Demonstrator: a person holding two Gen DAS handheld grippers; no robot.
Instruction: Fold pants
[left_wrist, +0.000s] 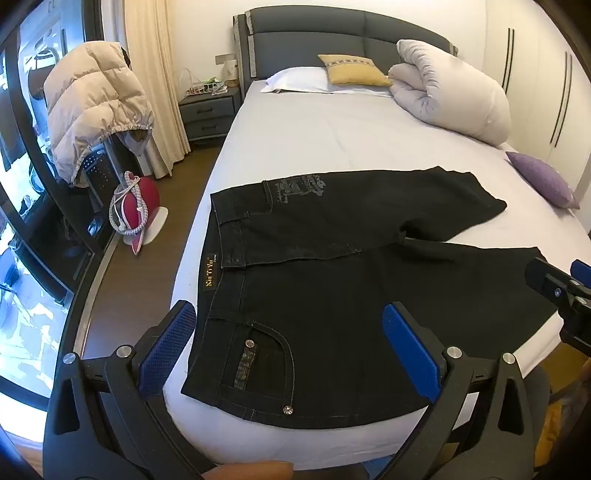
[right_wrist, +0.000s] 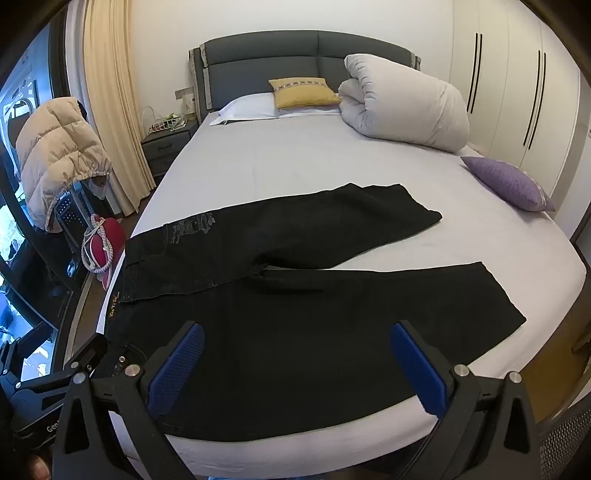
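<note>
Pants (left_wrist: 314, 302), one pair, flat on bed (left_wrist: 332, 140); two claws, both gaping.

I read a gold "Xia TiYu" on the waistband label (left_wrist: 210, 273) of the black pants (left_wrist: 332, 295); white "Gen", cut off, on the left gripper's body (right_wrist: 51, 428).

Pants (left_wrist: 332, 280) lie flat across the near end of a bed (left_wrist: 332, 140), waistband to the left, legs spread rightward. Pillows (left_wrist: 295, 79) and a rolled duvet (left_wrist: 450, 88) sit behind, by the headboard.
</note>
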